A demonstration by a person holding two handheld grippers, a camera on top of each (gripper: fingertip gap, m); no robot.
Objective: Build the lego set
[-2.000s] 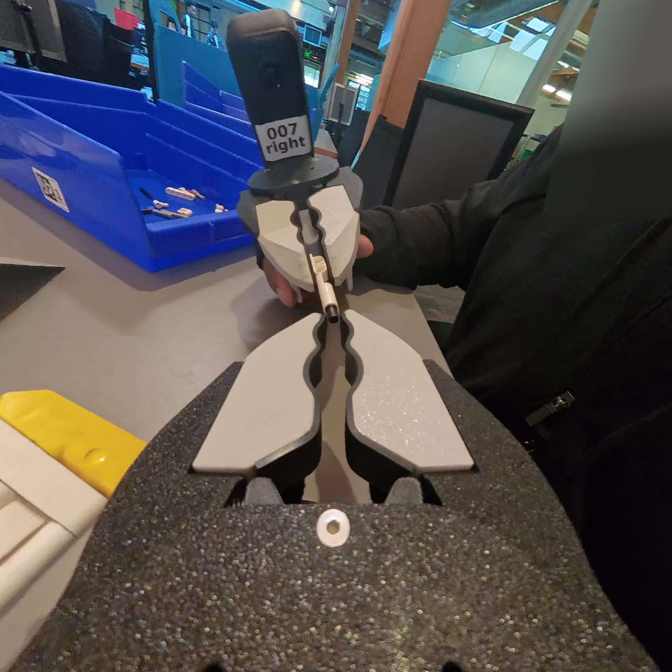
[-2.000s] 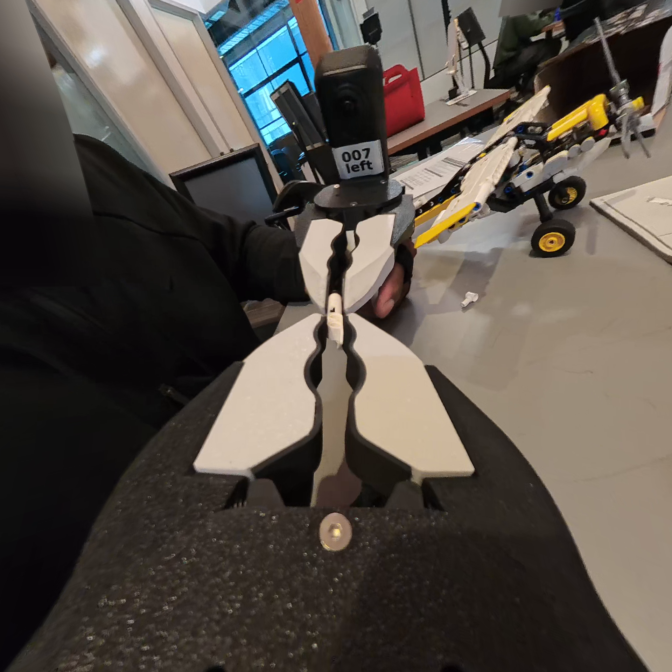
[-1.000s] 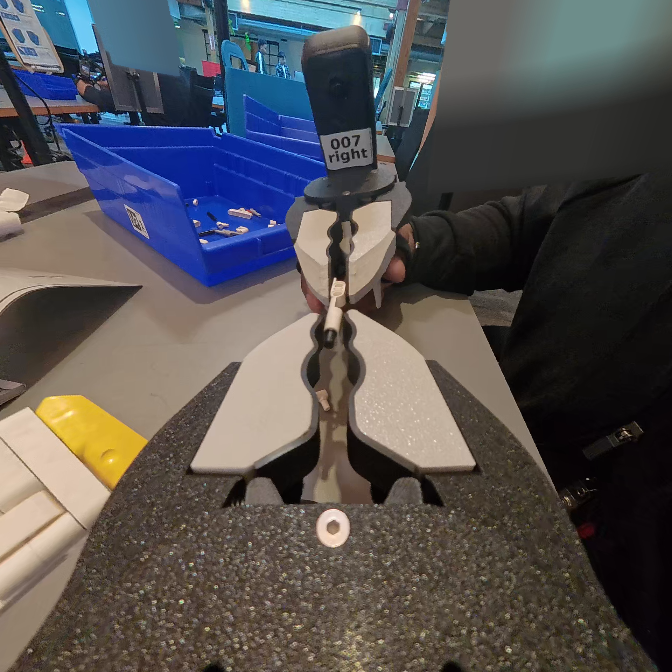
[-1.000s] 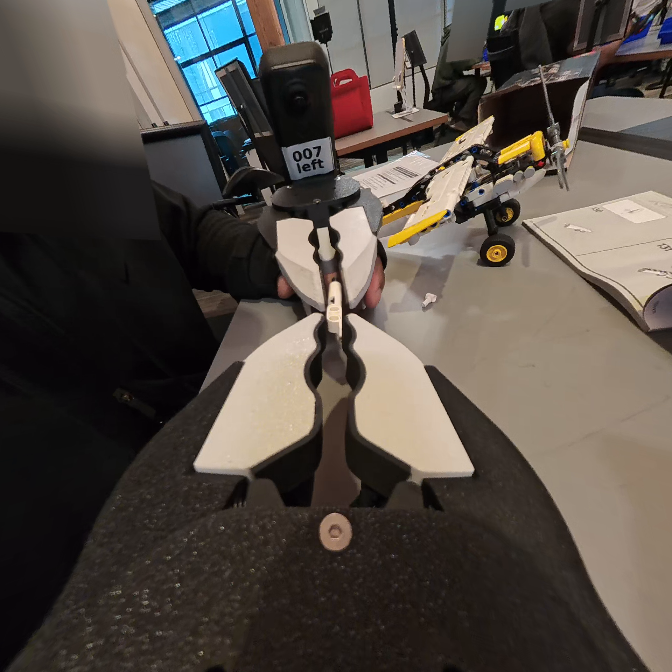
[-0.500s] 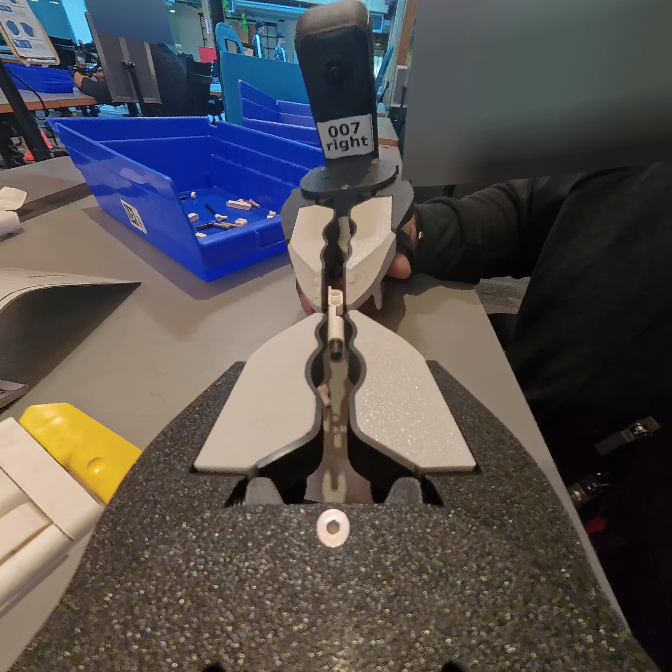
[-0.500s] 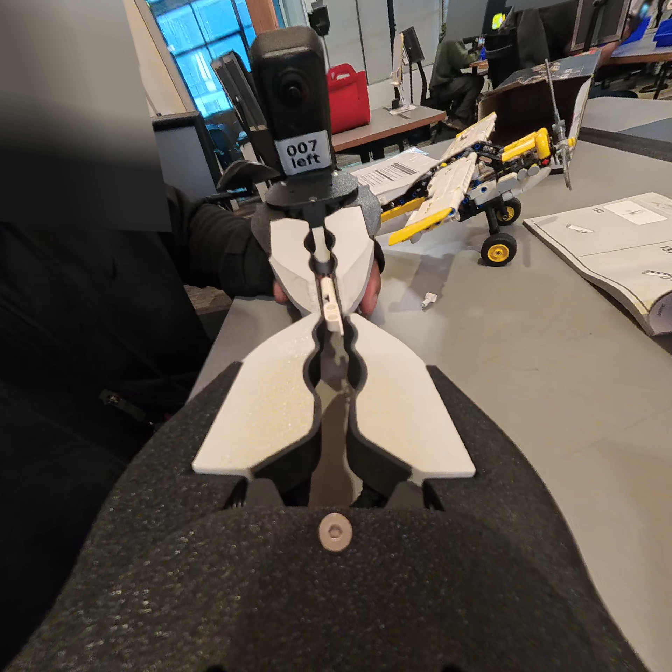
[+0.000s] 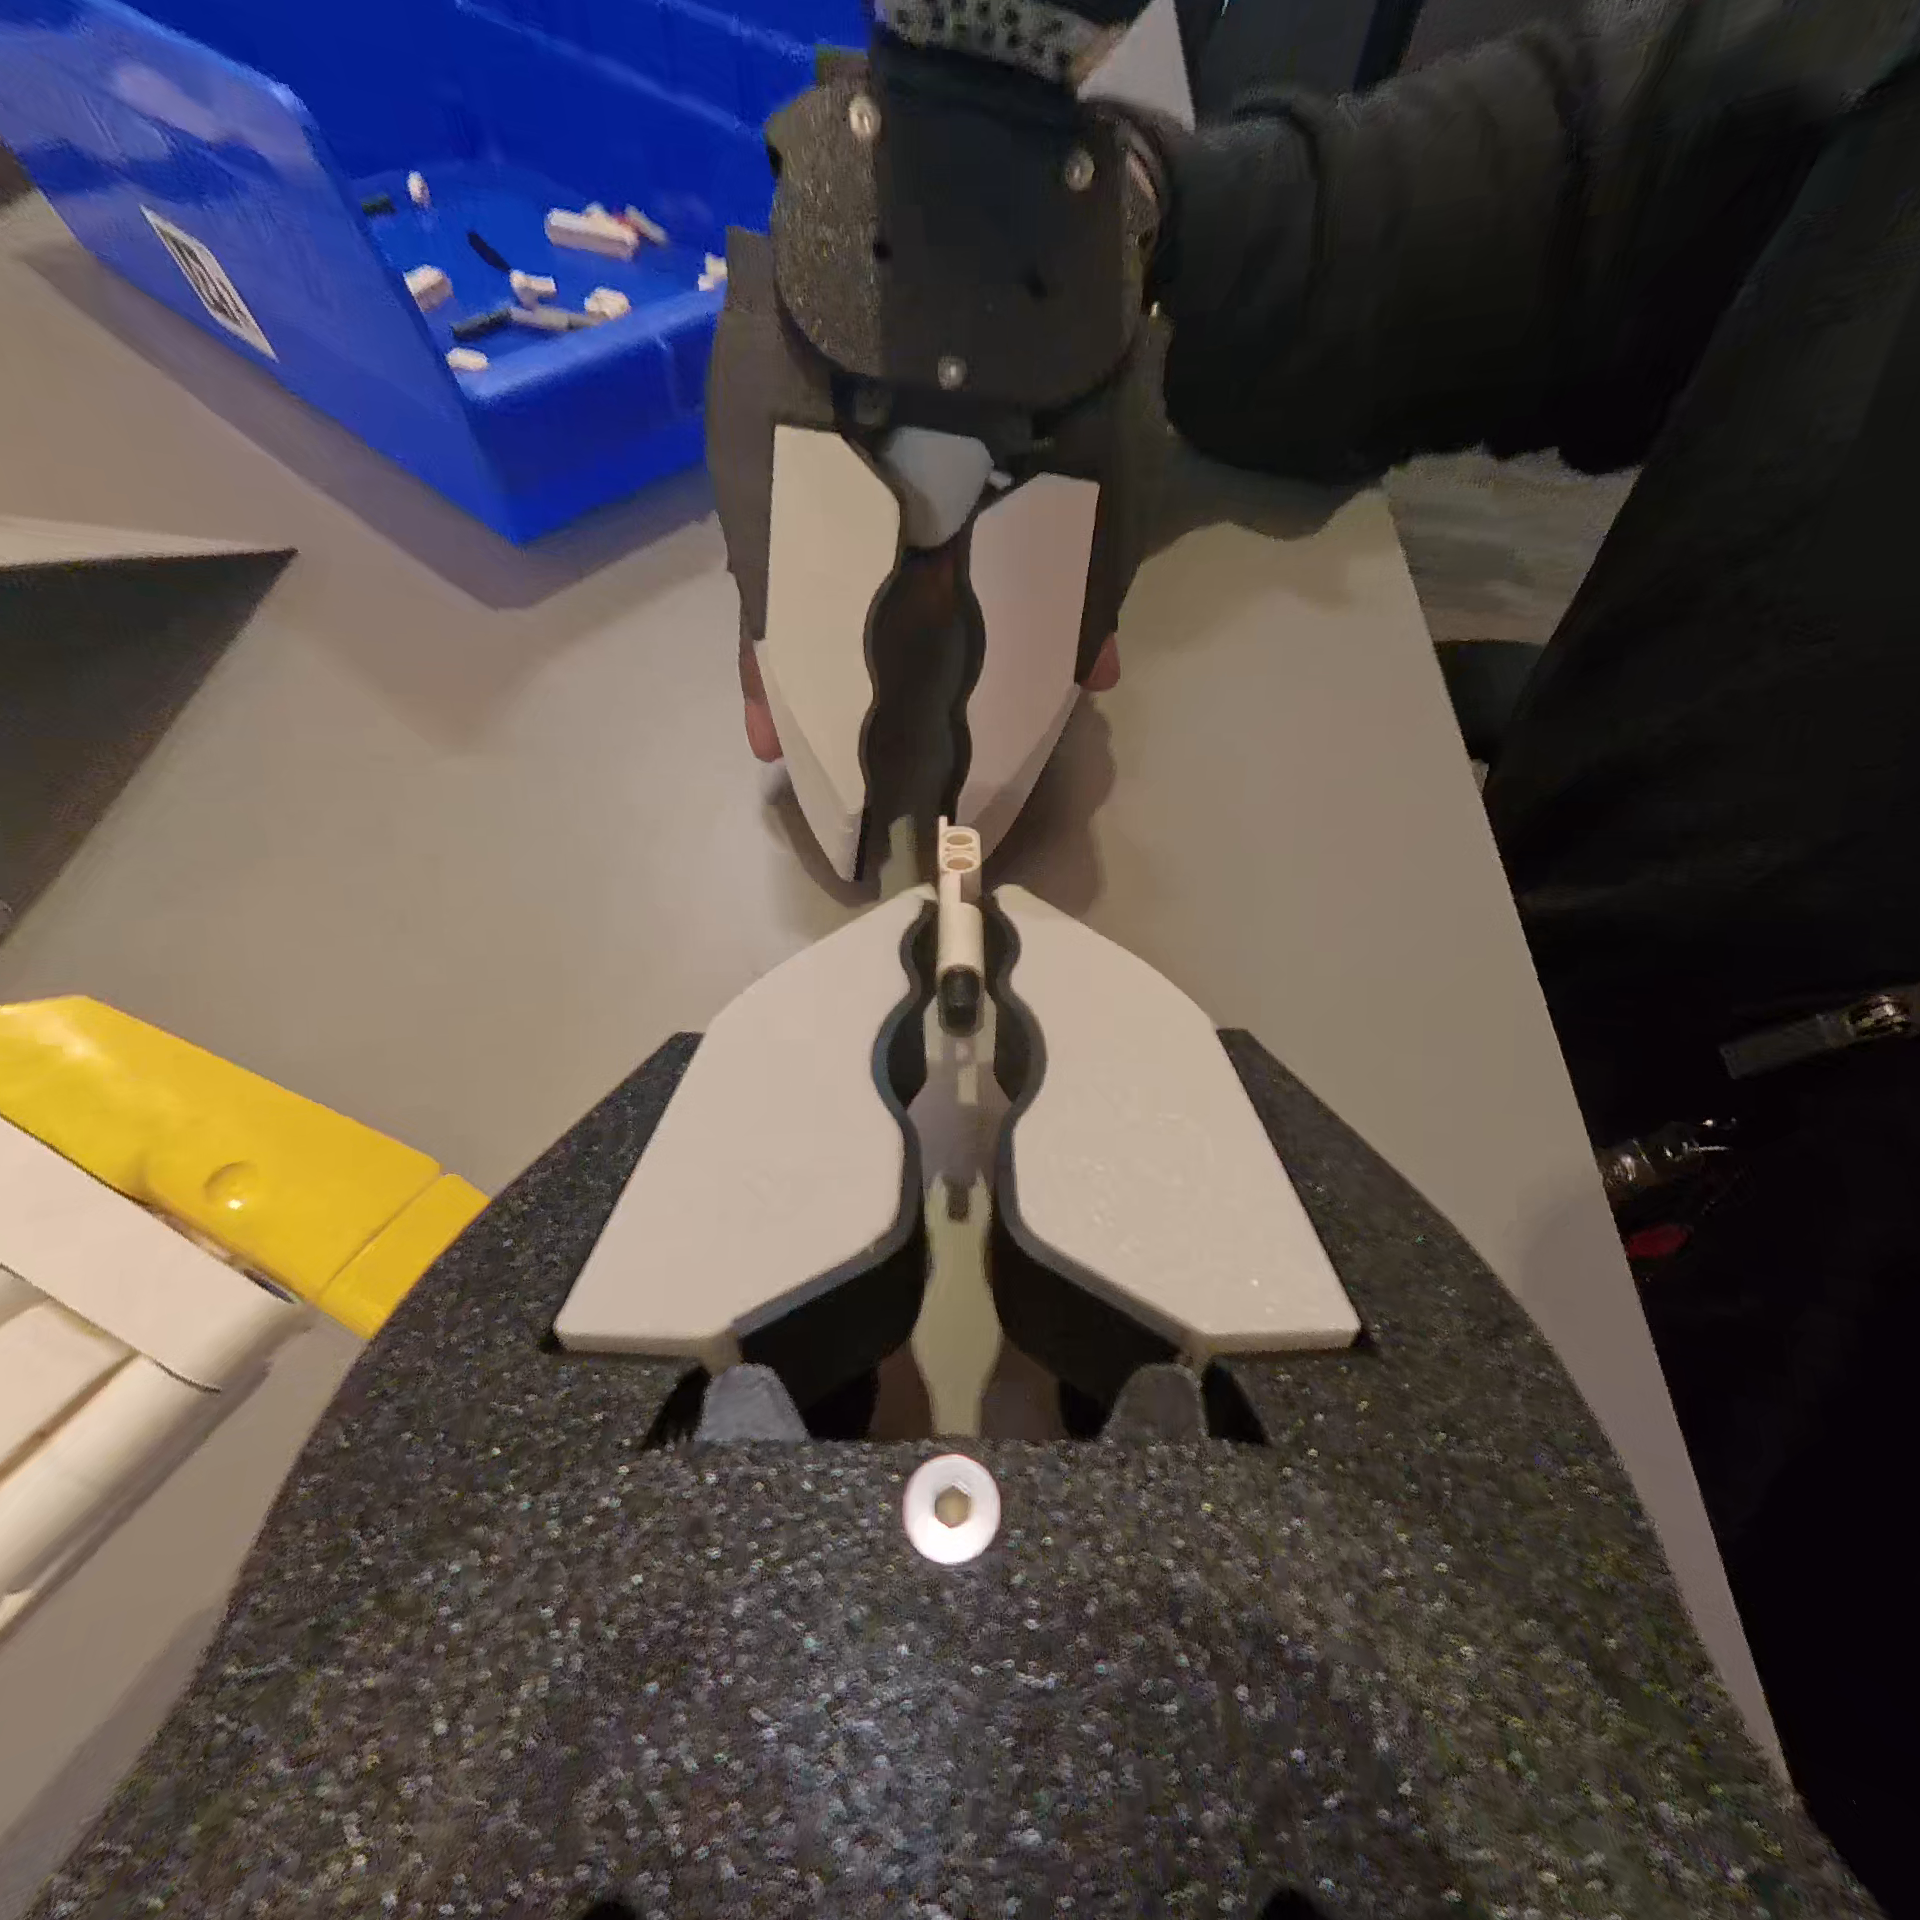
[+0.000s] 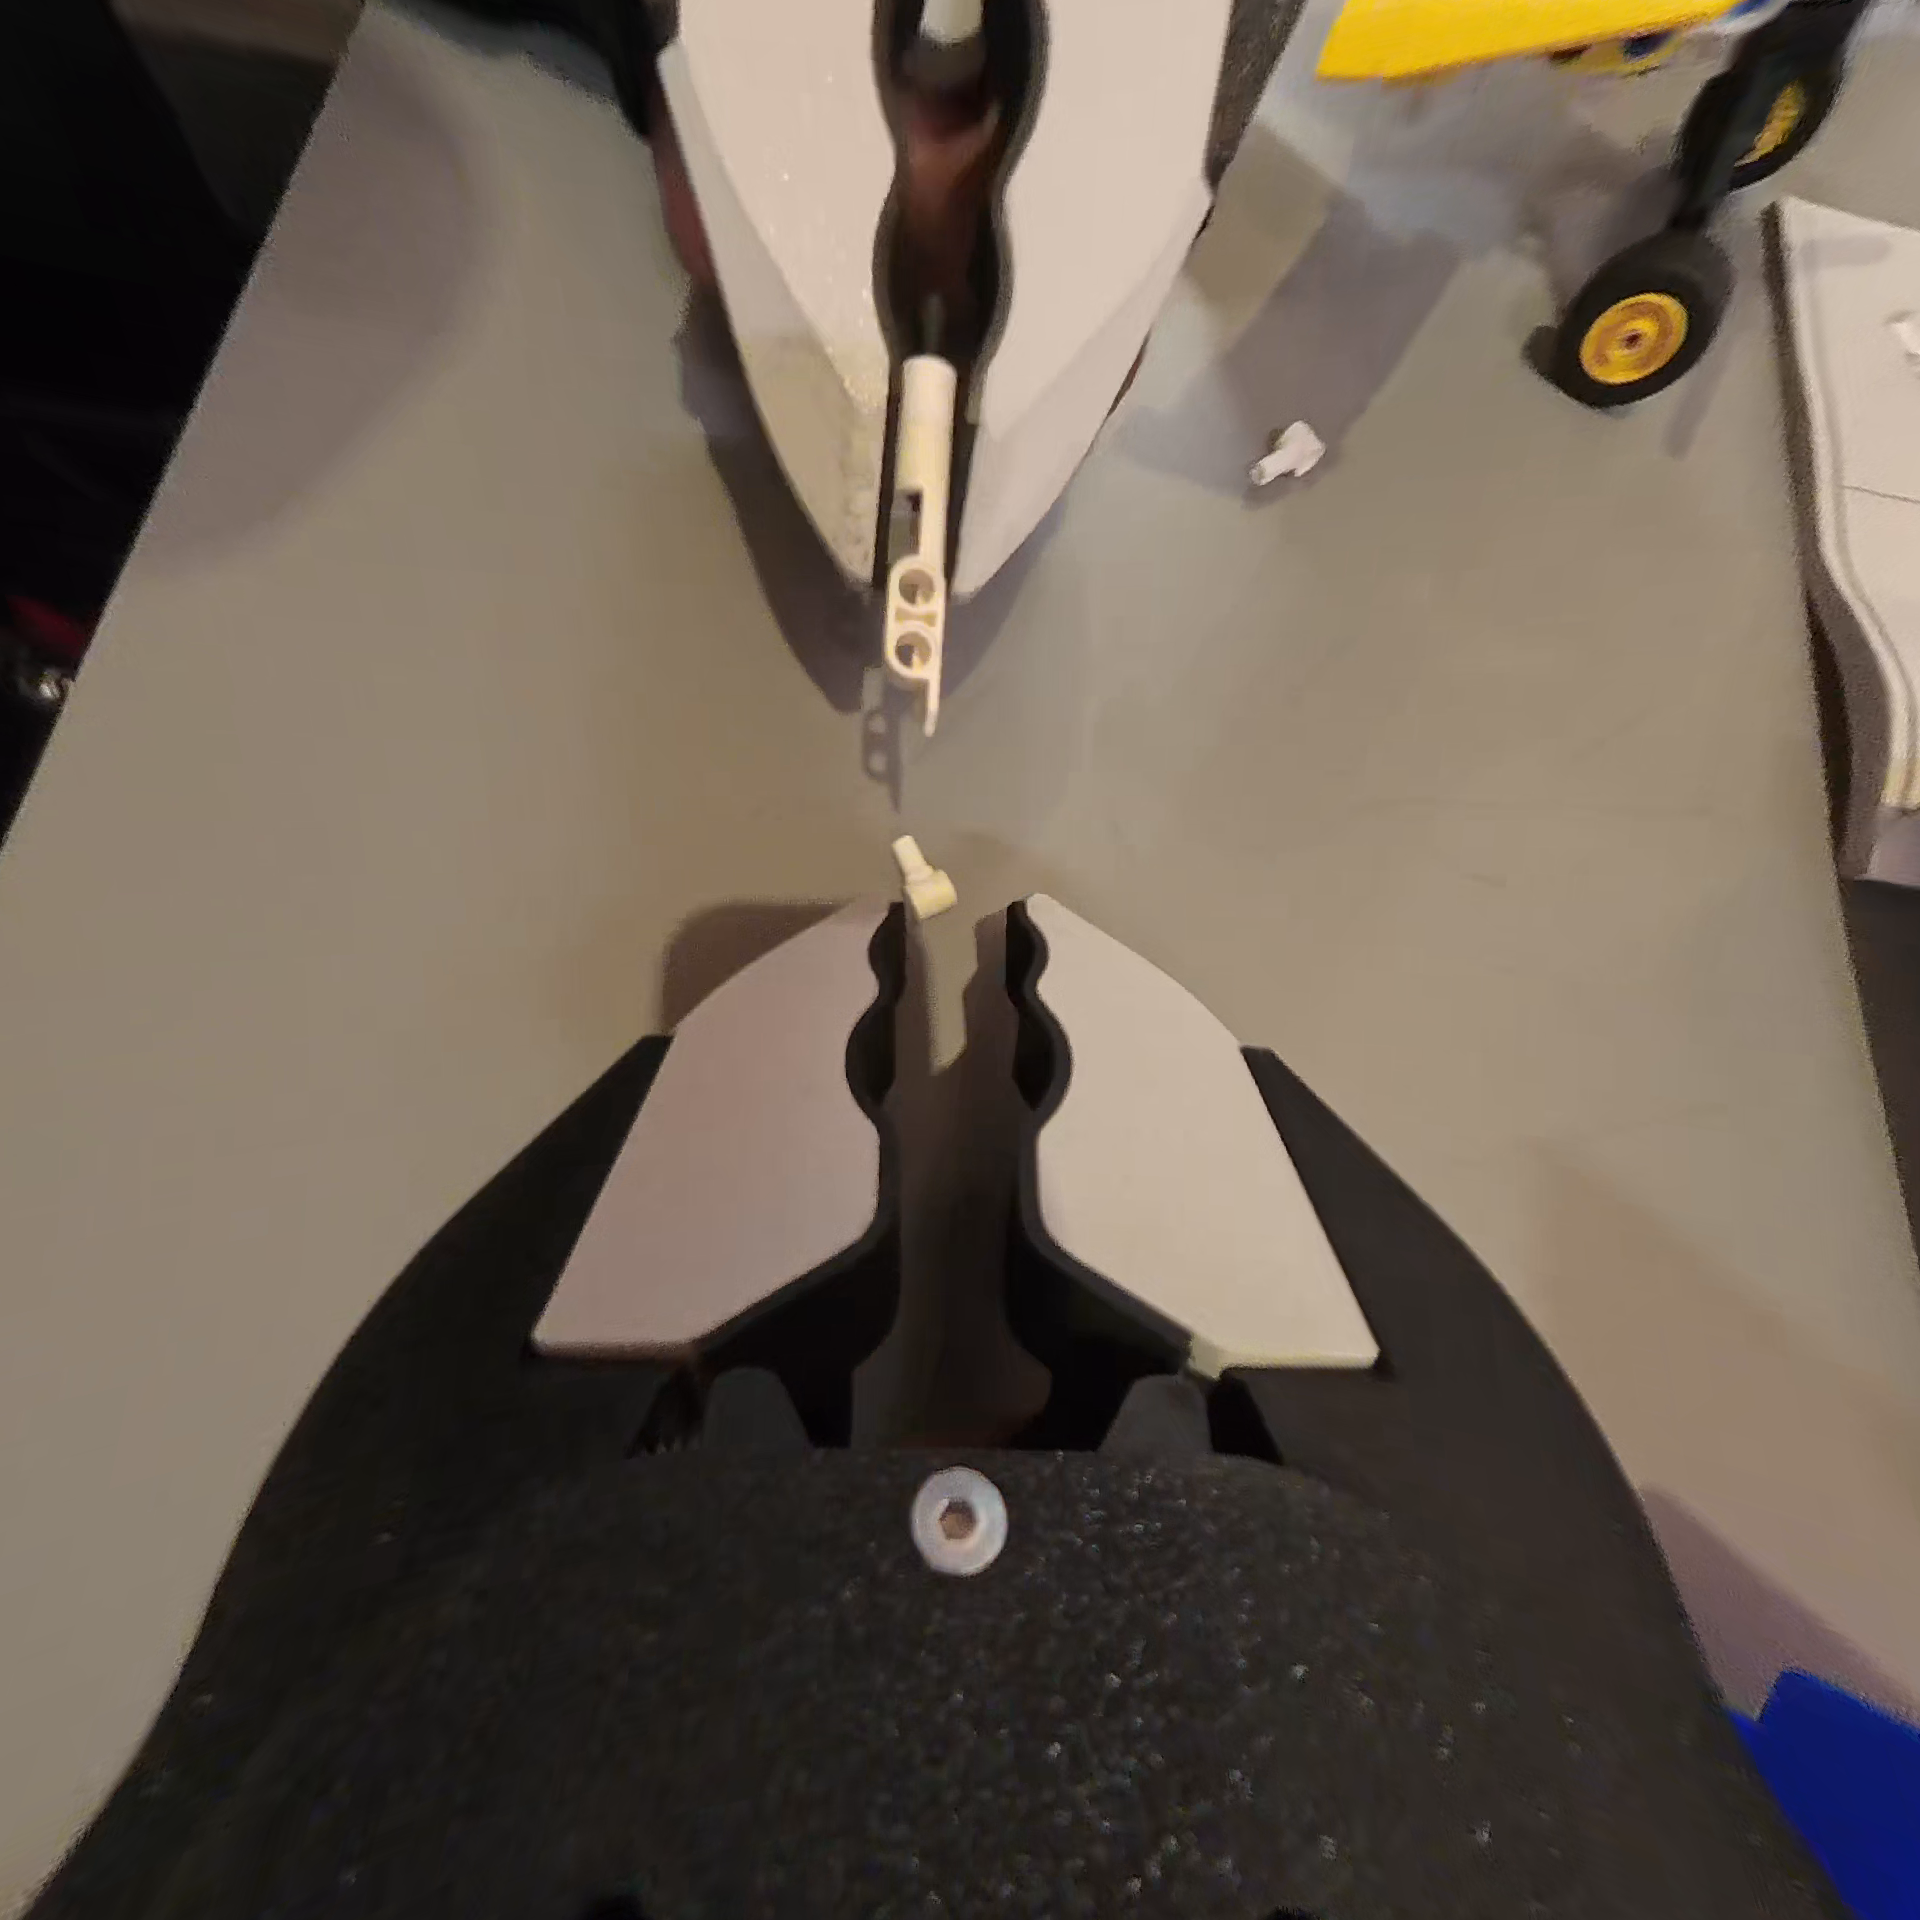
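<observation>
Gripping a white rod piece (image 7: 958, 914), left gripper (image 7: 958, 904) faces open right gripper (image 8: 943, 914)

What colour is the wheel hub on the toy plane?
Yellow, inside a black tyre; the wheel hub shows best in the right wrist view.

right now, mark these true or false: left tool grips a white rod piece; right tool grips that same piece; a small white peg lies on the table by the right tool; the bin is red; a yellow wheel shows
1. Left tool grips a white rod piece: true.
2. Right tool grips that piece: false, its fingers stand apart with nothing between them.
3. A small white peg lies on the table by the right tool's tips: true.
4. The bin is red: false, blue.
5. A yellow wheel shows: true.
</observation>
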